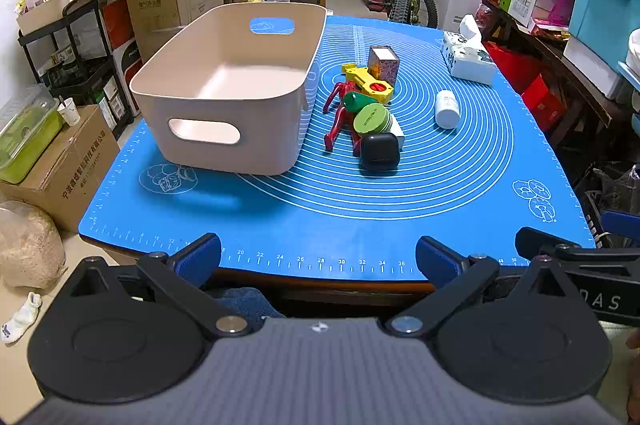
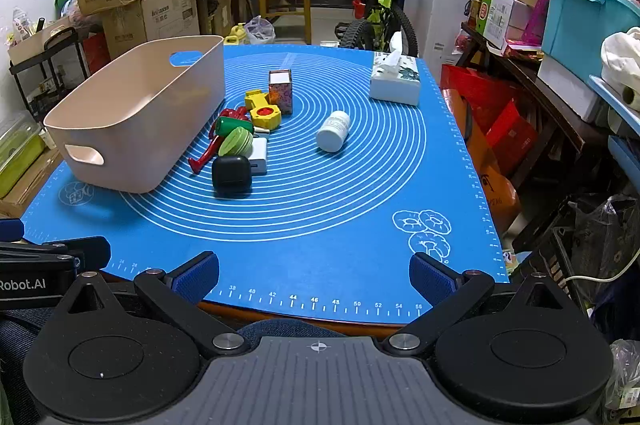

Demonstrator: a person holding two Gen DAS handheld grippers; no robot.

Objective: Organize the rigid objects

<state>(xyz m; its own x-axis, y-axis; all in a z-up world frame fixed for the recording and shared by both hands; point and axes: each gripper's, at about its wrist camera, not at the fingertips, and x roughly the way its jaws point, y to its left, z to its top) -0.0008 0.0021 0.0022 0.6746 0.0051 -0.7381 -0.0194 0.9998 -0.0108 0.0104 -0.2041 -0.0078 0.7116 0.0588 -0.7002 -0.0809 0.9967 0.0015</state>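
Rigid objects cluster mid-mat just right of beige bin (image 1: 224,85): black case (image 1: 380,151), green lid (image 1: 372,119), yellow tool (image 1: 370,85), patterned box (image 1: 383,63); white bottle (image 1: 447,109) apart. Left gripper (image 1: 318,257) and right gripper (image 2: 314,275) at mat's near edge, jaws spread, holding nothing.

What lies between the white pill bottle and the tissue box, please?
Nothing: bare blue mat separates the white pill bottle from the tissue box, clearest in the right wrist view.
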